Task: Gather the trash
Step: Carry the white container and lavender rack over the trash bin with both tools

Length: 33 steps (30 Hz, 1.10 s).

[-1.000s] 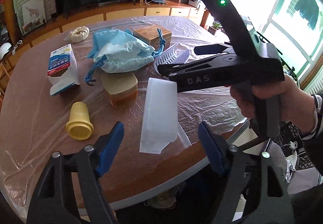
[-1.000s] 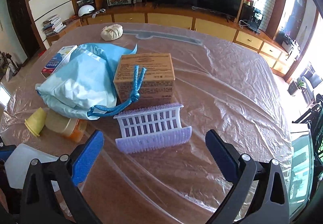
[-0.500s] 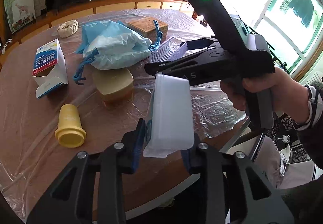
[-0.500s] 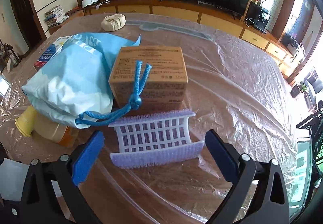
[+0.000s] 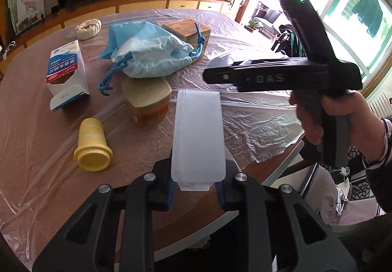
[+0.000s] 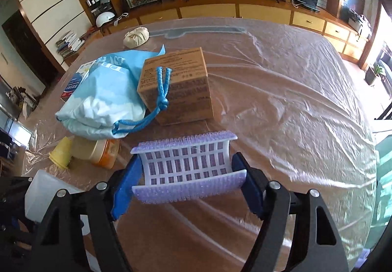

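My left gripper (image 5: 197, 185) is shut on a white translucent plastic container (image 5: 198, 135) and holds it above the table's near edge. That container also shows at the lower left of the right wrist view (image 6: 46, 191). My right gripper (image 6: 188, 183) is closed on a purple slotted plastic tray (image 6: 187, 164), its blue pads touching both ends. A light blue drawstring bag (image 5: 149, 56) lies in the middle of the table, also in the right wrist view (image 6: 103, 100).
On the plastic-covered table (image 5: 36, 125) lie a yellow cup (image 5: 91, 147), a tan lidded tub (image 5: 147, 98), a blue-white carton (image 5: 66, 71), a brown cardboard box (image 6: 175, 90) and a crumpled paper ball (image 6: 136, 36). The right hand-held gripper body (image 5: 294, 76) crosses the left view.
My left gripper closed on the white container and lifted it off the table. My right gripper moved forward and closed around the purple tray.
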Each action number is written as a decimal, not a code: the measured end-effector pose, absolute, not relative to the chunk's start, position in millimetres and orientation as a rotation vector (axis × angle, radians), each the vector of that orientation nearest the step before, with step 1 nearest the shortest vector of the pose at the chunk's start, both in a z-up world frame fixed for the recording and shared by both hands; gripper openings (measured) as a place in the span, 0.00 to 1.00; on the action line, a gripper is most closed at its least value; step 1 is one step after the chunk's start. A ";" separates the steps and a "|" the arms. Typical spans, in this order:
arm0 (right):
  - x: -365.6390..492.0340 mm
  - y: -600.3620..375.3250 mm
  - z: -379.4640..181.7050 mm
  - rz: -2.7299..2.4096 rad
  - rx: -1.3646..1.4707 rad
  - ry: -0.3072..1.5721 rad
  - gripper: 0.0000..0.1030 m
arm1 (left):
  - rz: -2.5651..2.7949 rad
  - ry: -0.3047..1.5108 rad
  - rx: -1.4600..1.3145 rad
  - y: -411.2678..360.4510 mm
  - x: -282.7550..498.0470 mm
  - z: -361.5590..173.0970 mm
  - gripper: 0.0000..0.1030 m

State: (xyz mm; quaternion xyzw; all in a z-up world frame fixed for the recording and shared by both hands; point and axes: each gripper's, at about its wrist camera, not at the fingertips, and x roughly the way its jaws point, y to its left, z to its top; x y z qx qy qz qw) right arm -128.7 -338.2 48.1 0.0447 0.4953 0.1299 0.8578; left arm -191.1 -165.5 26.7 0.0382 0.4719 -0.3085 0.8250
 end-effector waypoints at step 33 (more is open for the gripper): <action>-306.5 -318.2 84.0 0.437 0.162 1.051 0.71 | -0.562 0.955 0.038 -123.8 -271.5 49.8 0.27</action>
